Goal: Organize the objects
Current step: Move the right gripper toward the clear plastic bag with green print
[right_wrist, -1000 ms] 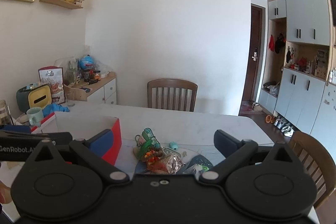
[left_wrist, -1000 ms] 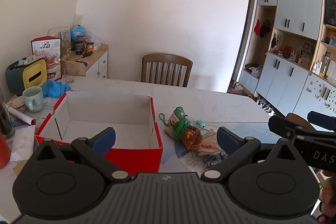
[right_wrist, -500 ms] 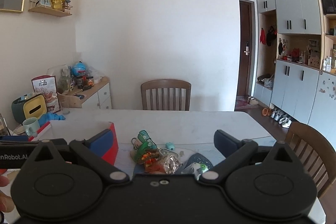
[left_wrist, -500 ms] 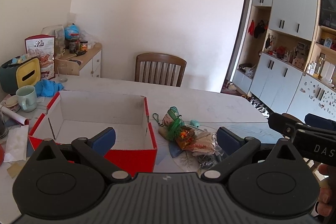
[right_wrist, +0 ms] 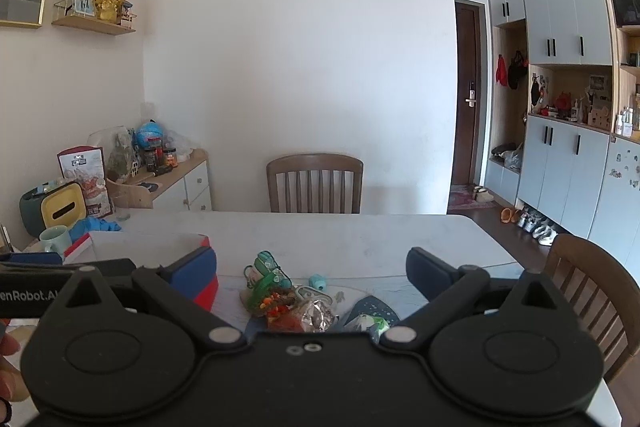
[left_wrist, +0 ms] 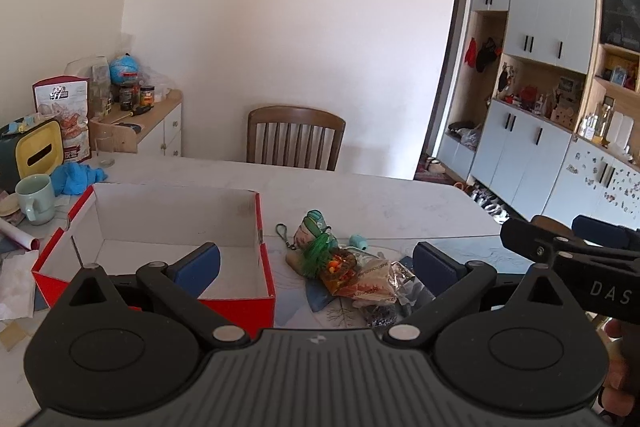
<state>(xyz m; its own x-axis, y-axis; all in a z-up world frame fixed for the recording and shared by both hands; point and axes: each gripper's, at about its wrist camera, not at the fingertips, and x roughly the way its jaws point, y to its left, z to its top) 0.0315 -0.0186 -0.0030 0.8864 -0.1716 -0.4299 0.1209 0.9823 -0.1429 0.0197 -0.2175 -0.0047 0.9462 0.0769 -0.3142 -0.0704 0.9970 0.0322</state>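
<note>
White table [left_wrist: 360, 199], one red box [left_wrist: 236, 303], two open tongs [left_wrist: 316, 267]

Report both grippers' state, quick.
Left gripper: open, holding nothing.
Right gripper: open, holding nothing.

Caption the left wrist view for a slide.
Open left gripper hovers before an empty red box and a snack pile.

Small clutter pile [left_wrist: 348, 275] beside open red box [left_wrist: 160, 247]
</note>
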